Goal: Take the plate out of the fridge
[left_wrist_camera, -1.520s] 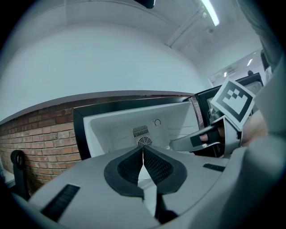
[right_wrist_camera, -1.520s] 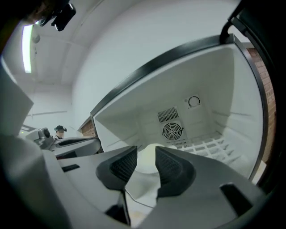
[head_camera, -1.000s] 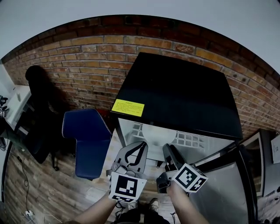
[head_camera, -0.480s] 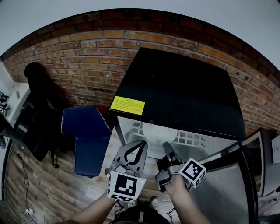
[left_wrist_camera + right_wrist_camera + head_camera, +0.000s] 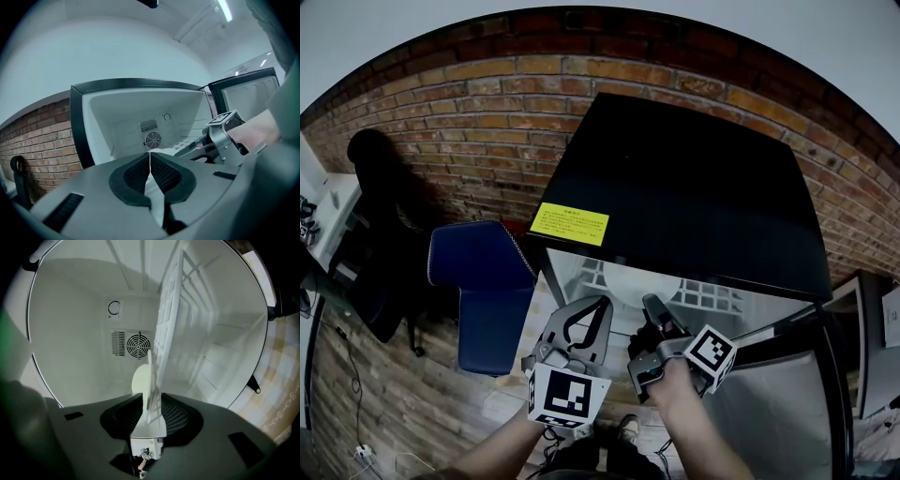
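Brick wall (image 5: 459,103) behind open black fridge (image 5: 694,187); left tool (image 5: 600,307) clenched; right tool (image 5: 652,305) closing, plate (image 5: 139,380) between, ungripped.

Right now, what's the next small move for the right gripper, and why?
Probably ease the right gripper a little deeper before closing fully: its jaws are closing with the front edge of the wire shelf between them, while the plate lies just beyond, against it.

Plate (image 5: 139,380): right part hidden behind the wire shelf (image 5: 166,329), seen edge-on.
Yellow label (image 5: 570,224): print too small for me to read.
Fridge door (image 5: 769,412): cut off at my head view's lower edge.
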`<action>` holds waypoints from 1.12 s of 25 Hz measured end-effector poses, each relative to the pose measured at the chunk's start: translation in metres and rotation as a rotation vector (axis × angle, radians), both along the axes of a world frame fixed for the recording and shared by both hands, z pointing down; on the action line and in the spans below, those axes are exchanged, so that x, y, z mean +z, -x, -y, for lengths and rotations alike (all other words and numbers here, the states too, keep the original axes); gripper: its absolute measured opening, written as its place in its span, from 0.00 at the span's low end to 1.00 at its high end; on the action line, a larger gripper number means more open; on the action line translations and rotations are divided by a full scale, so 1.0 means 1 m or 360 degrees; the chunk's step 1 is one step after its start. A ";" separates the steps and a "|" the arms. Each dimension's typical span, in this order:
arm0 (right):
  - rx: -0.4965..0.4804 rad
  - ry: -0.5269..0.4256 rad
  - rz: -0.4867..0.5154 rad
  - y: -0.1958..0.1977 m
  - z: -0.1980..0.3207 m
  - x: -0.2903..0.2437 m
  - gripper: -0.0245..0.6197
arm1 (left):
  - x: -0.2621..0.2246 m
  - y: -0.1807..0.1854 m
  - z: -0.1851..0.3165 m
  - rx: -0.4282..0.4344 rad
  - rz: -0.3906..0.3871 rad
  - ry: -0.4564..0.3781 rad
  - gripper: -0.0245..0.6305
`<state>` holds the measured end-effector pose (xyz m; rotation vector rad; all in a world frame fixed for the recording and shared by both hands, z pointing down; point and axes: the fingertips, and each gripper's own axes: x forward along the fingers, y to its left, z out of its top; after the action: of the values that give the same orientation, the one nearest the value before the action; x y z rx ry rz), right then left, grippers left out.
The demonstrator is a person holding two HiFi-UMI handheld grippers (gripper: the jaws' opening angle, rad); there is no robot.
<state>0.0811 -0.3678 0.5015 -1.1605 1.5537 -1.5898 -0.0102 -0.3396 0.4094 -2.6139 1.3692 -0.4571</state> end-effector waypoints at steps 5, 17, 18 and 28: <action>-0.0004 0.0007 0.0015 0.004 0.005 0.002 0.18 | 0.003 -0.001 0.003 0.0003 0.0000 0.0009 0.07; 0.0038 0.0071 0.0134 0.004 0.001 0.001 0.13 | 0.010 0.002 0.002 -0.0009 0.0012 0.0032 0.07; 0.0042 0.0069 0.0130 0.003 0.000 0.000 0.13 | 0.010 0.002 0.001 -0.0011 0.0013 0.0033 0.07; 0.0019 0.0081 0.0121 0.001 -0.017 -0.008 0.09 | 0.007 0.004 -0.011 -0.0024 0.0013 0.0035 0.07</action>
<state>0.0802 -0.3507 0.4935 -1.1213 1.4628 -1.6548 -0.0138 -0.3289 0.4164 -2.6179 1.3903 -0.4869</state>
